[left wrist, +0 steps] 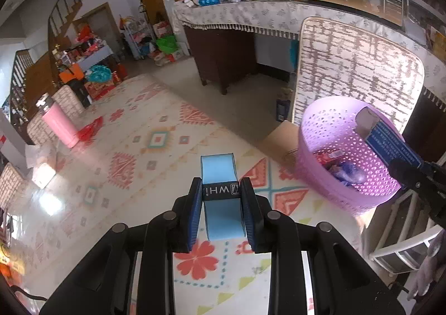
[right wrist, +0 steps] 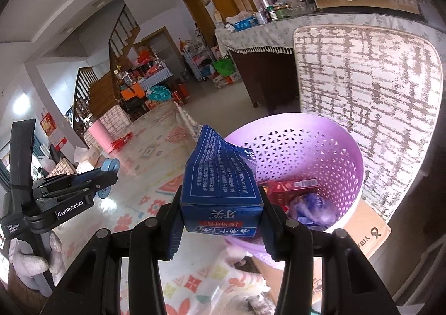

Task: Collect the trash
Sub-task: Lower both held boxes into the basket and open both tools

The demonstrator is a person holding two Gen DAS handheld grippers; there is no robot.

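The crumpled blue carton [right wrist: 220, 189] sits clenched in the right gripper [right wrist: 220, 220] just over the rim of the purple basket [right wrist: 348, 159], likely poised for dropping among the trash inside. The left gripper [left wrist: 221, 200] clamps a light-blue block [left wrist: 220, 175] above the patterned bench [left wrist: 125, 164], waiting its turn.

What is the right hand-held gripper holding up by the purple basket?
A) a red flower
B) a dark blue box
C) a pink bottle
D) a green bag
B: the right hand-held gripper is clamped on a dark blue box with white writing, held at the near rim of the purple basket.
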